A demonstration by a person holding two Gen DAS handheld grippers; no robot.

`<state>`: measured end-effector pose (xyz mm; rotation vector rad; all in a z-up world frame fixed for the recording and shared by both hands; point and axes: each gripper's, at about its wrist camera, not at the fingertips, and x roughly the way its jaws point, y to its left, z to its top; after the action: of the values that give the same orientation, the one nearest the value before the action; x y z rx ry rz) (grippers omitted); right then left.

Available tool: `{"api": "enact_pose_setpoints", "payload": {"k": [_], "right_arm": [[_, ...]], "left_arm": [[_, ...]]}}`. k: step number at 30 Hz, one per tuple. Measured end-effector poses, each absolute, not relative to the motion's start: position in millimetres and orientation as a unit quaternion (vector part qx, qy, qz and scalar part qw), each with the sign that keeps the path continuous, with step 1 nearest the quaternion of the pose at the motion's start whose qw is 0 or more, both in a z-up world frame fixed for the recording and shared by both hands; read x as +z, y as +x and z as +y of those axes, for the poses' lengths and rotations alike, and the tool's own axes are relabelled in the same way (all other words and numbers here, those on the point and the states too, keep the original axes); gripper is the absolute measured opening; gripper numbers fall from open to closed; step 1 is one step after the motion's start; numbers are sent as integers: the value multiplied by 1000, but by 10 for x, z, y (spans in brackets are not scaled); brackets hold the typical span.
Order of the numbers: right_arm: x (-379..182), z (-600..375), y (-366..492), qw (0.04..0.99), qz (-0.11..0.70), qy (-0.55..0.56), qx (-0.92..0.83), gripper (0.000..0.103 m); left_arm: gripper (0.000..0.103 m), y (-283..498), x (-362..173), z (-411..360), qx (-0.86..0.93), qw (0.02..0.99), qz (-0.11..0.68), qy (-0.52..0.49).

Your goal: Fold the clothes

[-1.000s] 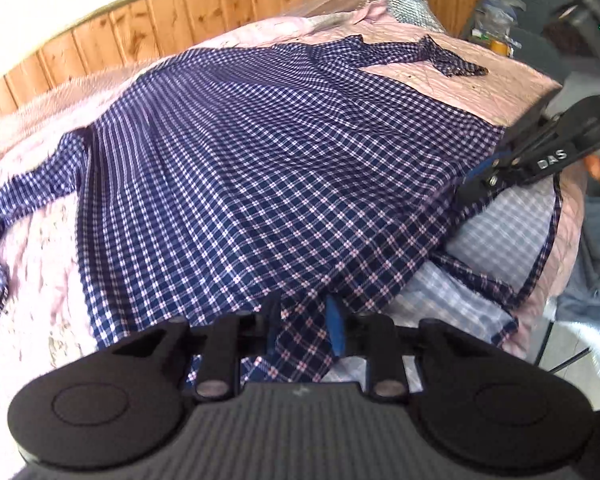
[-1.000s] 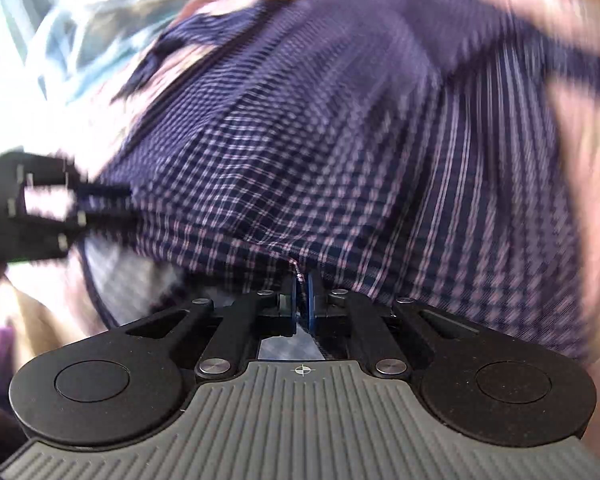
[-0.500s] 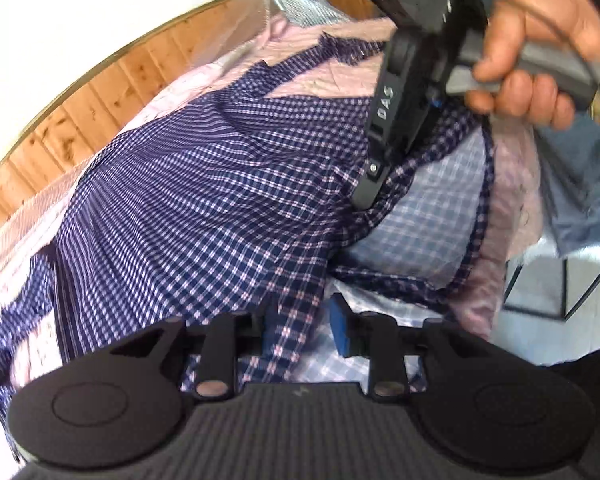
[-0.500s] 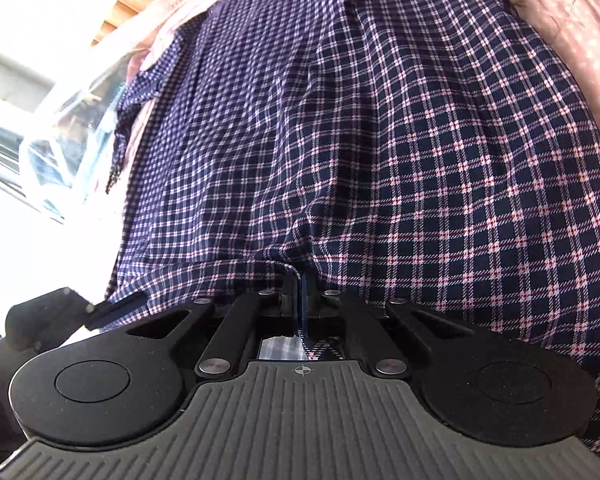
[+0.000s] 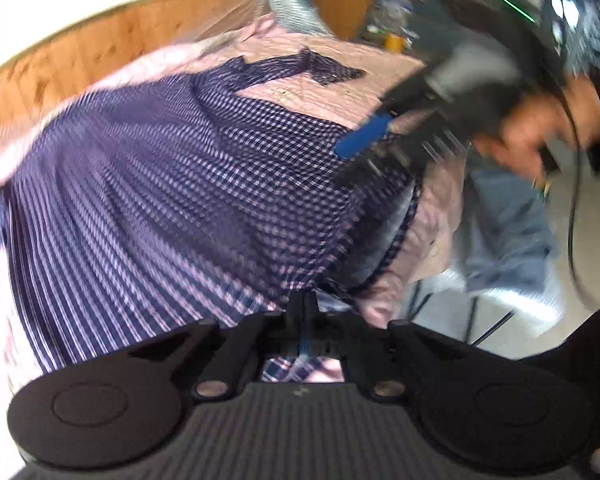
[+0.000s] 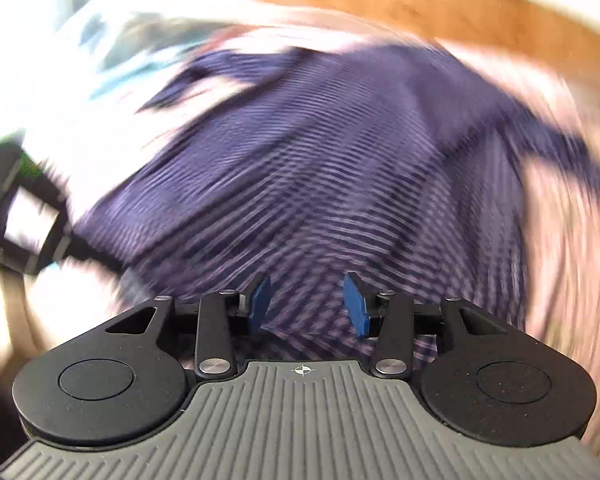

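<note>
A navy plaid shirt (image 5: 180, 180) lies spread on a pink bedspread (image 5: 308, 92), one sleeve reaching toward the far corner. My left gripper (image 5: 304, 300) is shut on the shirt's near hem, and the cloth rises in a ridge to its tips. In the left wrist view my right gripper (image 5: 356, 156) hovers over the shirt's right edge, held by a hand (image 5: 540, 132). In its own blurred view the right gripper (image 6: 307, 306) has its jaws opening, with the blue pads (image 6: 258, 306) apart. The shirt (image 6: 320, 160) lies beneath them, unpinched. My left gripper (image 6: 24, 220) shows at the left edge.
A wooden panel (image 5: 100, 52) runs behind the bed. Pale blue cloth (image 5: 512, 232) hangs off the bed's right side above thin black stand legs (image 5: 472, 320). A black cable (image 5: 572, 220) loops down from the hand. Blurred clutter (image 5: 392, 40) sits beyond the far corner.
My left gripper has closed on the shirt's hem. My right gripper has let go of the cloth, opened and swung back from the shirt. Both views are now blurred by motion.
</note>
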<state>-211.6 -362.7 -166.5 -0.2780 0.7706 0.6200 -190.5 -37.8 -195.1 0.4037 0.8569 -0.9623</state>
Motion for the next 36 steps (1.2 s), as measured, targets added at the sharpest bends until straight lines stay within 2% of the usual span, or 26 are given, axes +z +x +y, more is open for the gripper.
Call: {"api": "enact_pose_setpoints", "payload": {"k": [3,7,8,9,10,13,14,15,16,17,18,20,23,25,29,32,34,36], "right_arm": [[-1771,-3331,-2440,851,337,-239,324,51],[-2022,-3157,-2497,837,341,-304,300,51],[-2072,-3163,-2444,836,356,-297,294,45],[-2109,-3192,-2355,828,392,-271,296,35],[-2132,-3263,-2276,816,434,-235,300,32],[-2026,-3458,-2162,782,508,-142,331,31],[-1922,-3523,-2128,778,516,-111,342,31],[-1781,-3608,-2094,788,506,-84,342,32],[-1644,-3681,-2042,801,492,-62,336,37],[-1525,-3720,-1934,824,470,-54,312,45],[-1464,-3748,-1784,845,452,-54,281,48],[-1494,-3807,-1425,873,433,-61,214,48],[-1902,-3999,-1115,860,480,-81,150,44],[-2138,-4152,-1224,838,514,-104,150,43],[-2074,-4486,-1702,820,538,-115,158,44],[-1936,-4543,-1619,801,571,-93,156,41],[-1708,-4564,-1452,814,554,-77,156,42],[-1484,-4505,-1102,835,519,-76,165,48]], "left_arm": [[0,-1852,-1983,-245,-442,774,432,137],[1,-1862,-2065,-267,-445,762,451,135],[1,-1873,-2073,-280,-447,760,452,135],[1,-1884,-2080,-293,-450,758,453,135],[2,-1888,-2066,-293,-451,759,451,133],[10,-1757,-1859,-131,-430,791,427,88],[16,-1671,-1816,-66,-415,803,422,74],[20,-1559,-1800,-8,-391,818,417,68],[21,-1446,-1784,50,-367,832,412,62],[23,-1325,-1786,106,-341,845,409,59],[25,-1186,-1839,153,-315,853,412,59],[25,-936,-1995,212,-276,857,431,62],[25,-763,-2260,295,-247,844,468,90],[26,-817,-2400,383,-229,835,485,119],[27,-990,-2323,620,-214,835,496,104],[26,-1016,-2183,648,-206,831,505,110],[26,-869,-1964,633,-208,847,479,99],[33,-521,-1738,535,-210,862,453,90]]}}
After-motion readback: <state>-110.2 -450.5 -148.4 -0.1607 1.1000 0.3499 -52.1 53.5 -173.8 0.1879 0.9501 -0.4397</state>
